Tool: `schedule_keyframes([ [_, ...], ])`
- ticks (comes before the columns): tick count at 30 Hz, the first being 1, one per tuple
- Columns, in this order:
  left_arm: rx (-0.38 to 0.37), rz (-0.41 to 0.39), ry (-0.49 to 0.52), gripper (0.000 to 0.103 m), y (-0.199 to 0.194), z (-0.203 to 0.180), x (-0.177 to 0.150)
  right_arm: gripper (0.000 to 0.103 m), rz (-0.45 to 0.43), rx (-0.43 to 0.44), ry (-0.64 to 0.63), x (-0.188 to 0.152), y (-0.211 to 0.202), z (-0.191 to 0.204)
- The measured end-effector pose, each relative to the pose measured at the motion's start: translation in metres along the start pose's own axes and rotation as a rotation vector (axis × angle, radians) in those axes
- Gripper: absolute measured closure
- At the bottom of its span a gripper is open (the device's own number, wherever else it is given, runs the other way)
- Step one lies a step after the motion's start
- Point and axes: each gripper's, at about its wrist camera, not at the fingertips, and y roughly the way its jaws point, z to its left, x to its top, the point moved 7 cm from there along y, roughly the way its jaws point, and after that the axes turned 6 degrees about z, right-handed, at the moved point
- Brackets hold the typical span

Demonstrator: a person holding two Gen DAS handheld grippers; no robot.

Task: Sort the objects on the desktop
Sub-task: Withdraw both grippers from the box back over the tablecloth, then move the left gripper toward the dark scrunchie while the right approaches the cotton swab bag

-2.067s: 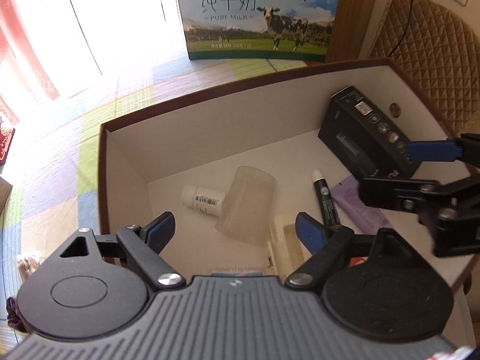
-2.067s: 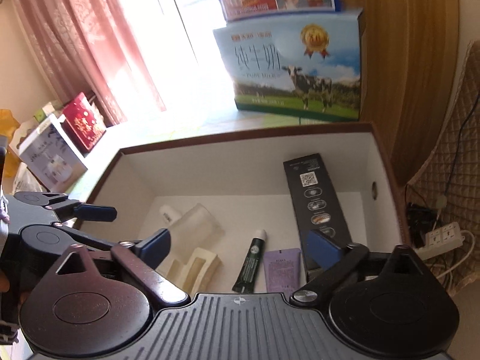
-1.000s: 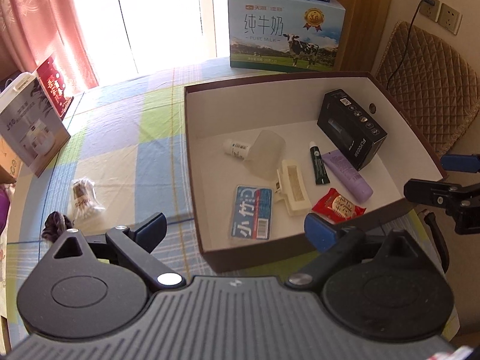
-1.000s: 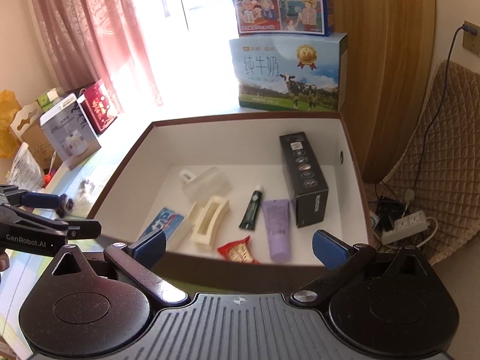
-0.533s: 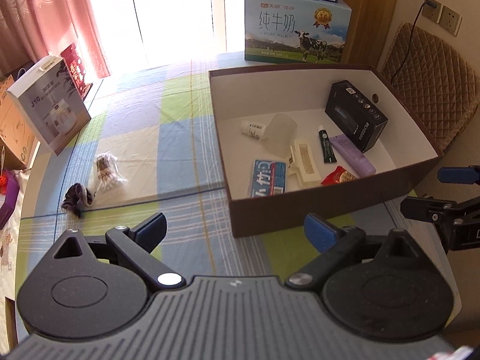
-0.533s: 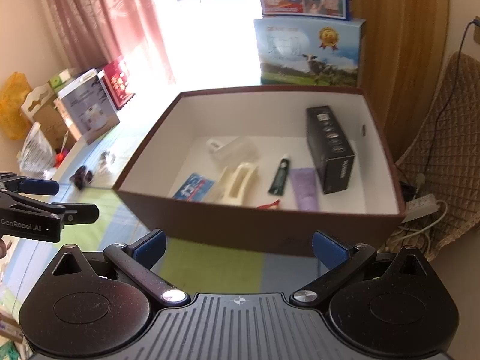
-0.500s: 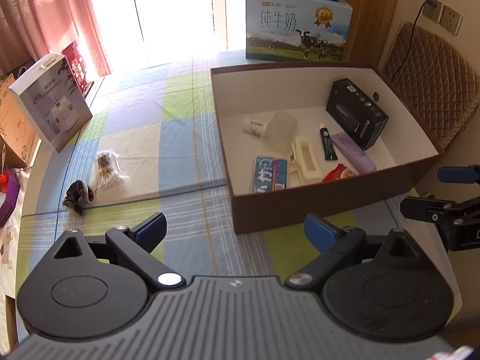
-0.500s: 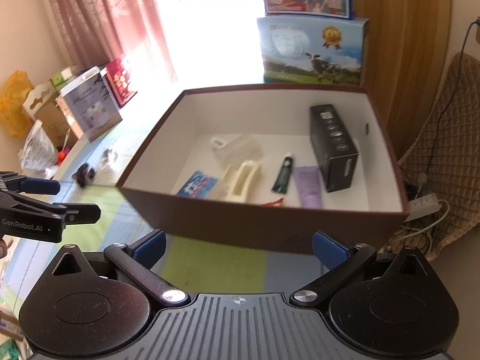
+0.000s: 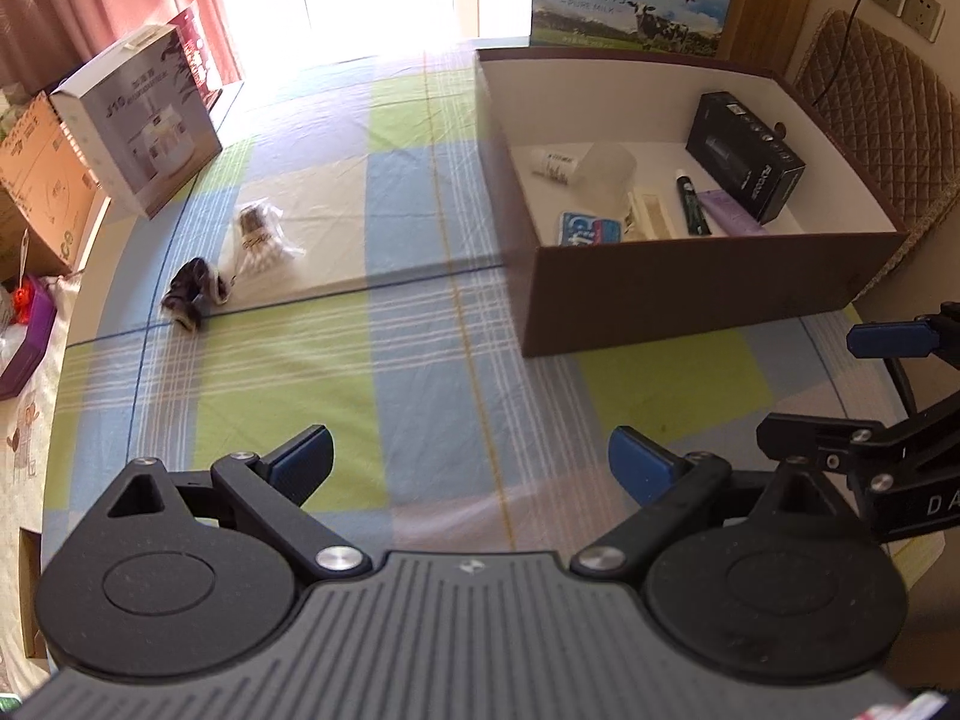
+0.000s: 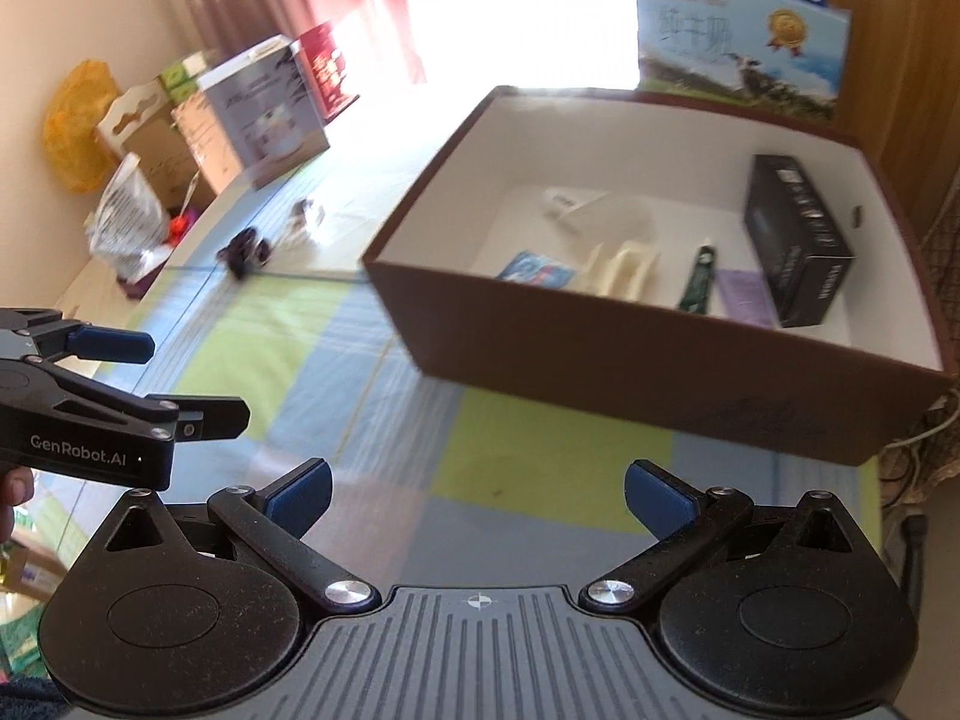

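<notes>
A brown box (image 9: 690, 294) with white inside stands at the table's right. In it lie a black carton (image 9: 744, 156), a clear cup (image 9: 606, 171), a small white bottle (image 9: 552, 162), a green tube (image 9: 690, 204), a purple tube (image 9: 729, 210), a cream clip (image 9: 645, 216) and a blue packet (image 9: 591, 228). On the checked cloth to the left lie a clear bag of cotton swabs (image 9: 258, 234) and a dark hair tie (image 9: 192, 291). My left gripper (image 9: 471, 465) is open and empty over the cloth. My right gripper (image 10: 477, 495) is open and empty, in front of the box (image 10: 630, 354).
A white appliance carton (image 9: 138, 120) and a red box (image 9: 201, 48) stand at the table's left edge, a milk carton (image 9: 630, 0) behind the brown box. A quilted chair back (image 9: 882, 126) is to the right. Bags and cartons (image 10: 120, 138) sit beyond the left edge.
Both grippers have drawn back from above the box to the table's near side and turned left. The swab bag and hair tie have come into view. Both stay open.
</notes>
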Motion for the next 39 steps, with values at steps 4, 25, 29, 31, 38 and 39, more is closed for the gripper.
schedule_keyframes([
  [4, 0.019, 0.012, -0.026, 0.006, -0.001, 0.019, -0.009, 0.002, 0.013, 0.002, -0.005, 0.0, 0.01, 0.015],
  [25, 0.113, 0.036, -0.15, 0.006, -0.01, 0.121, -0.047, 0.002, 0.067, 0.055, -0.03, 0.008, 0.059, 0.101],
  [29, 0.12, 0.04, -0.167, 0.006, -0.009, 0.138, -0.052, 0.002, 0.073, 0.062, -0.028, 0.011, 0.07, 0.116],
  [31, 0.123, 0.043, -0.174, 0.006, -0.008, 0.146, -0.054, 0.002, 0.072, 0.062, -0.026, 0.014, 0.075, 0.123],
  [38, 0.131, 0.063, -0.189, 0.006, 0.001, 0.176, -0.059, 0.002, 0.063, 0.069, -0.012, 0.025, 0.094, 0.142],
  [39, 0.132, 0.064, -0.189, 0.006, 0.003, 0.179, -0.059, 0.002, 0.064, 0.067, -0.009, 0.026, 0.097, 0.144],
])
